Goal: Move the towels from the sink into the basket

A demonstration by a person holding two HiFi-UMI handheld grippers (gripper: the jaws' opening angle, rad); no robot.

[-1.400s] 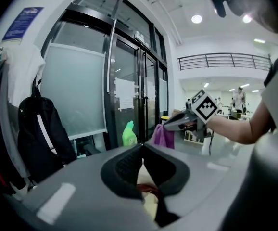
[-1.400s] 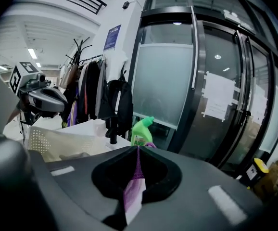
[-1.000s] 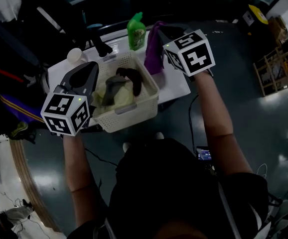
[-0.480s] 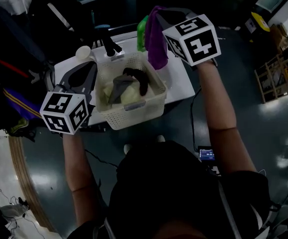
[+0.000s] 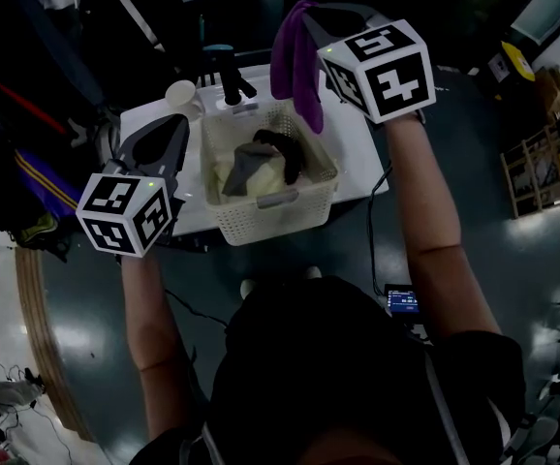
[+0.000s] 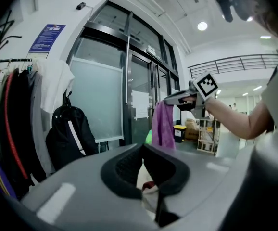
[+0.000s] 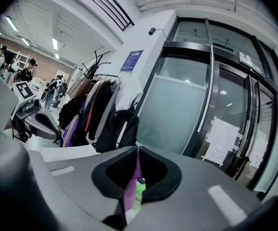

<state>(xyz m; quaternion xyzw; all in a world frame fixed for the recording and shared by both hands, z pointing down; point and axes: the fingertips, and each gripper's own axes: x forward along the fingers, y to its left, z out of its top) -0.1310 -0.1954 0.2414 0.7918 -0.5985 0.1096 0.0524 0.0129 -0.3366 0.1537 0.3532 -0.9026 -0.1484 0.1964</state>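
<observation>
In the head view a purple towel (image 5: pixel 295 56) hangs from my right gripper (image 5: pixel 304 13), which is shut on its top edge, above the far right corner of the white slatted basket (image 5: pixel 311 194). The right gripper view shows the purple towel (image 7: pixel 131 186) pinched between the pads. Grey, dark and pale towels (image 5: pixel 261 163) lie inside the basket. My left gripper (image 5: pixel 177 124) is shut and holds nothing, just left of the basket. From the left gripper view, the purple towel (image 6: pixel 163 126) dangles under the right gripper (image 6: pixel 180 99). The left gripper (image 6: pixel 143 147) points past it.
The basket rests on a white counter (image 5: pixel 357 153) with a black faucet (image 5: pixel 230 83) and a white cup (image 5: pixel 180 95) behind it. A green bottle (image 7: pixel 139 189) shows under the towel. Coats and a black bag (image 6: pixel 67 134) hang at the left, glass doors (image 7: pixel 187 114) beyond.
My right gripper has risen with the purple towel, which now hangs clear and hides the green bottle. The left gripper shifted slightly beside the basket and stayed shut.
</observation>
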